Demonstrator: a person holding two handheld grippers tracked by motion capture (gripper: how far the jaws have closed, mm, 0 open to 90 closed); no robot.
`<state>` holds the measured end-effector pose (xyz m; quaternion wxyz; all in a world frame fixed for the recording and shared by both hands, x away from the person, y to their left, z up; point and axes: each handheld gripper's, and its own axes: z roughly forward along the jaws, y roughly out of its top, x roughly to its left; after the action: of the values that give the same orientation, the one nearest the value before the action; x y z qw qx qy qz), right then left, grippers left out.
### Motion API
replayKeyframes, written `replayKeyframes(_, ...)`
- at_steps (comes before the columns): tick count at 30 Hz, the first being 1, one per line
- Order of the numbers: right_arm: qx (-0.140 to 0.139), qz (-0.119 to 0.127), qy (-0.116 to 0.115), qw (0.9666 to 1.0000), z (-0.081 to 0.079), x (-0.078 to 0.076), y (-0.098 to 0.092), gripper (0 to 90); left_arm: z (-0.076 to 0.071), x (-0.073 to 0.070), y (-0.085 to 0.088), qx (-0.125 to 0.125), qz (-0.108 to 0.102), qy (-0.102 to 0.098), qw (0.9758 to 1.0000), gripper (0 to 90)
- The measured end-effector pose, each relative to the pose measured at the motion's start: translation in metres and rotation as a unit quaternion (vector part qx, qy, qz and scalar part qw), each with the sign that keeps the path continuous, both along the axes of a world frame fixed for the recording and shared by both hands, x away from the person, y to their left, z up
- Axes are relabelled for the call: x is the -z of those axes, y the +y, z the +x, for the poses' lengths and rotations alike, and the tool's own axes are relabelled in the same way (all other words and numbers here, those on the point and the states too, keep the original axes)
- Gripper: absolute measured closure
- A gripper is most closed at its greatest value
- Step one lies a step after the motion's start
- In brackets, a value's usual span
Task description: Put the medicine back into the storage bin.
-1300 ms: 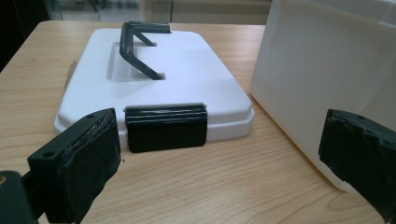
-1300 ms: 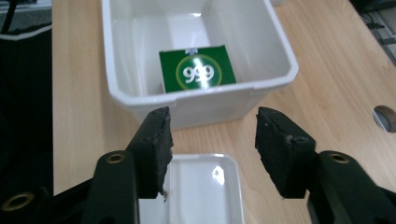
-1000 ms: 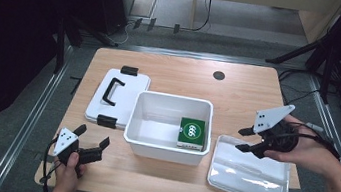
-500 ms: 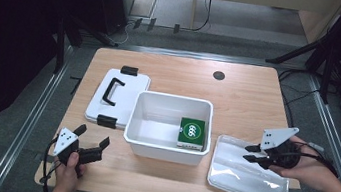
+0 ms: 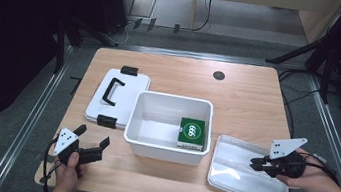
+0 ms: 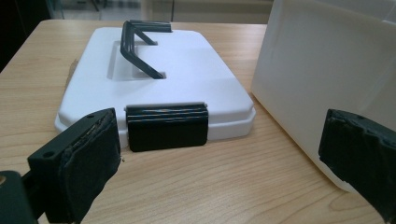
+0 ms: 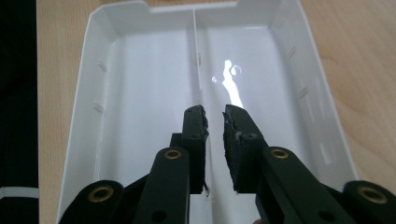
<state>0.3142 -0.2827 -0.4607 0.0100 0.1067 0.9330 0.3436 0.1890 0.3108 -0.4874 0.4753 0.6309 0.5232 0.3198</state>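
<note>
Right gripper (image 7: 214,116) over white tray (image 7: 140,56); three-circle logo on green box (image 5: 191,131).

White, unreadable emblem on the green box (image 5: 191,133).

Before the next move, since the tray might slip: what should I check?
1. Right gripper over tray: ok.
2. Its jaws have just been closing and are nearly shut; whether the pads pinch the tray's rib: cannot tell.
3. Tray empty: ok.
4. Left gripper open, clear of bin: ok.
5. Bin has room beside green box: ok.
6. Lid off, flat on table: ok.
</note>
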Motion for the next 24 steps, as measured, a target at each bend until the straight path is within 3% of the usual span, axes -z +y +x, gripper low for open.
replayKeyframes(14, 0.003, -0.023, 0.012, 0.9997, -0.002, 0.027, -0.009, 88.1, 0.000, 0.000, 0.000, -0.002, 0.000, 0.000, 1.0000, 0.0)
replayKeyframes(20, 0.001, -0.028, 0.012, 0.9995, -0.002, 0.025, -0.009, 90.0, 0.000, 0.000, 0.000, -0.003, -0.001, 0.000, 1.0000, 0.0)
replayKeyframes(24, 0.010, -0.028, 0.000, 0.9996, -0.003, 0.018, -0.013, 90.0, 0.000, 0.000, 0.000, -0.003, -0.001, 0.000, 1.0000, 0.0)
